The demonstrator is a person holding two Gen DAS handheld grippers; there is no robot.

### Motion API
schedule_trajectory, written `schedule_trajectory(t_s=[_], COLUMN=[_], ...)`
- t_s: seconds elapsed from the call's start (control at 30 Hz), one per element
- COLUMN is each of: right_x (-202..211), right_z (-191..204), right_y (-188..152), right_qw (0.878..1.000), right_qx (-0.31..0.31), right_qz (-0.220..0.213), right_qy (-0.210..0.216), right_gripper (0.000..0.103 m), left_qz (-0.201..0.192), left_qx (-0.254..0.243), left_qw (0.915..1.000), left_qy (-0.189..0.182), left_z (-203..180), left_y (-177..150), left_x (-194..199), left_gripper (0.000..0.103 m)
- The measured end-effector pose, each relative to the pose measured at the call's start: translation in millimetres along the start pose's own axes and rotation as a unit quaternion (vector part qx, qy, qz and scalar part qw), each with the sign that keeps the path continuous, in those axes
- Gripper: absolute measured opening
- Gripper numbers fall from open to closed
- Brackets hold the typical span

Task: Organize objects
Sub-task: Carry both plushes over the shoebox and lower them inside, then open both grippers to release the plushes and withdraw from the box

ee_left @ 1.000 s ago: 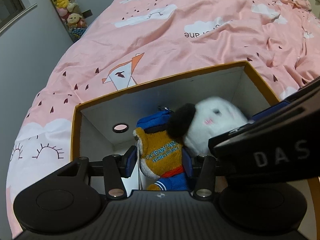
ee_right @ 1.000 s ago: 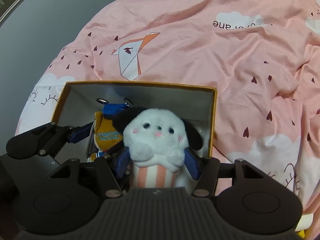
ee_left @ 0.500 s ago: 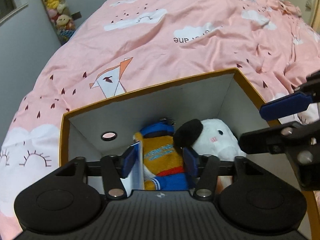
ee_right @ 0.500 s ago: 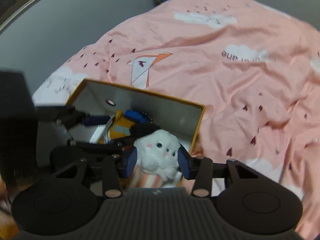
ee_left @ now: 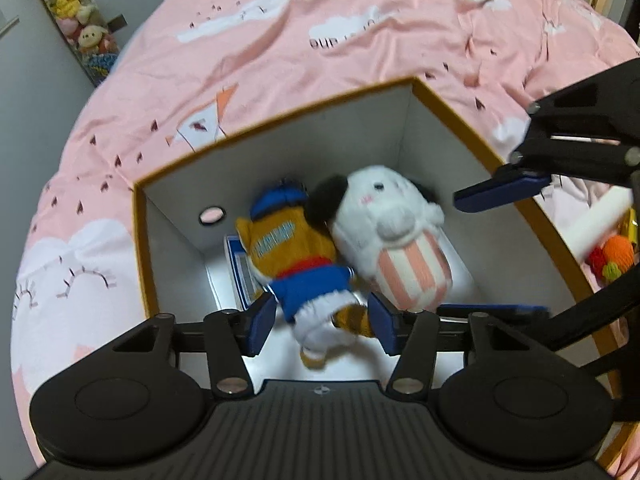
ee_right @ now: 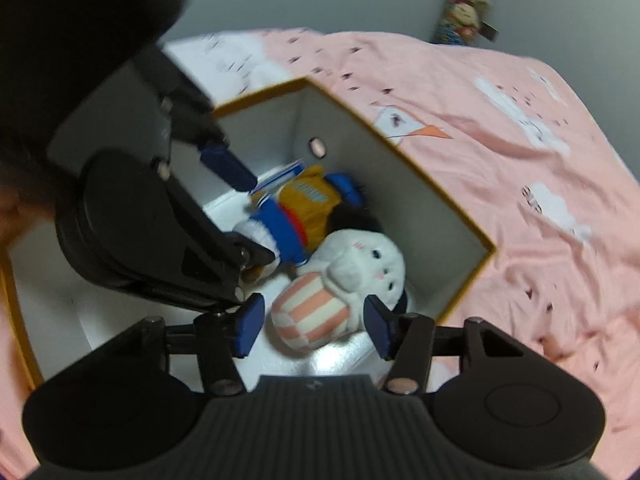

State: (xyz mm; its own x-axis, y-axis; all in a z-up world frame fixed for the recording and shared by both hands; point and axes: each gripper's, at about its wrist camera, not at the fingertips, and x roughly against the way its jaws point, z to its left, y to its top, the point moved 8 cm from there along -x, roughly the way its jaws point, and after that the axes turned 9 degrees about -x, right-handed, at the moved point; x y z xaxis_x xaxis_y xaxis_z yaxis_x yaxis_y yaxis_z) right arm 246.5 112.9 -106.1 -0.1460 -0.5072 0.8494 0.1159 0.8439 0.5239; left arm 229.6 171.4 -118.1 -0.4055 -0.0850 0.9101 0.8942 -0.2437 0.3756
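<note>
The left hand-held gripper [ee_left: 322,322] points down into an open cardboard box [ee_left: 448,108], its blue pads [ee_left: 262,320] apart and closing. The legs of the orange plush toy in a blue sailor outfit [ee_left: 298,258] lie between the pads, and neither pad presses on them. The right hand-held gripper [ee_right: 310,328] reaches in from the other side, its jaws apart and opening; the striped lower body of the white plush dog with black ears [ee_right: 348,276] lies between its fingers, free of both pads.

Both toys lie on their backs on the white floor of the box, side by side and touching, heads toward the far wall. A blue-edged booklet [ee_left: 240,268] lies under the orange toy. A small round pink-lined hole [ee_left: 211,215] shows in one inner wall. The box has an orange-brown rim and stands on a bed with a pink duvet [ee_left: 280,40] printed with white clouds and small dark hearts.

Outside the box, past its right wall in the left wrist view, lie a small orange knitted piece [ee_left: 616,250] and a white tube-like thing [ee_left: 596,220], blurred. A column of stuffed toys [ee_left: 76,20] hangs on the grey wall beyond the bed.
</note>
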Motion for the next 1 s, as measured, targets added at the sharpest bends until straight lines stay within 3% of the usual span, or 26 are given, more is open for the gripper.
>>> schedule_trajectory(t_s=[0.23,0.47,0.6,0.83,1.0], right_x=[-25,-40,-44,-34,-3], right_z=[7,-6,-15,-11,-16], right_y=[-13,-9,-6,-10,-9], right_qw=[0.996,0.996,0.997,0.998,0.998], right_qx=[0.072,0.038,0.013,0.013,-0.035], right_qz=[0.022,0.025,0.024,0.017,-0.013], right_qy=[-0.052,-0.072,-0.068,-0.067,-0.049], right_gripper=[0.050,0.028,0.030,0.029,0.029], left_qz=[0.001,-0.017,-0.019,-0.030,-0.063], left_qx=[0.018,0.022,0.019,0.035,0.027], left_qw=[0.9995,0.9990,0.9994,0.9988,0.9976], left_qy=[-0.026,-0.036,-0.024,-0.017,0.005], left_z=[-3,-3,-1,1,-3], left_y=[-3,3,7,8,14], left_x=[-12,-15,-17,-11,19], left_gripper=[0.042,0.035,0.025,0.026,0.027])
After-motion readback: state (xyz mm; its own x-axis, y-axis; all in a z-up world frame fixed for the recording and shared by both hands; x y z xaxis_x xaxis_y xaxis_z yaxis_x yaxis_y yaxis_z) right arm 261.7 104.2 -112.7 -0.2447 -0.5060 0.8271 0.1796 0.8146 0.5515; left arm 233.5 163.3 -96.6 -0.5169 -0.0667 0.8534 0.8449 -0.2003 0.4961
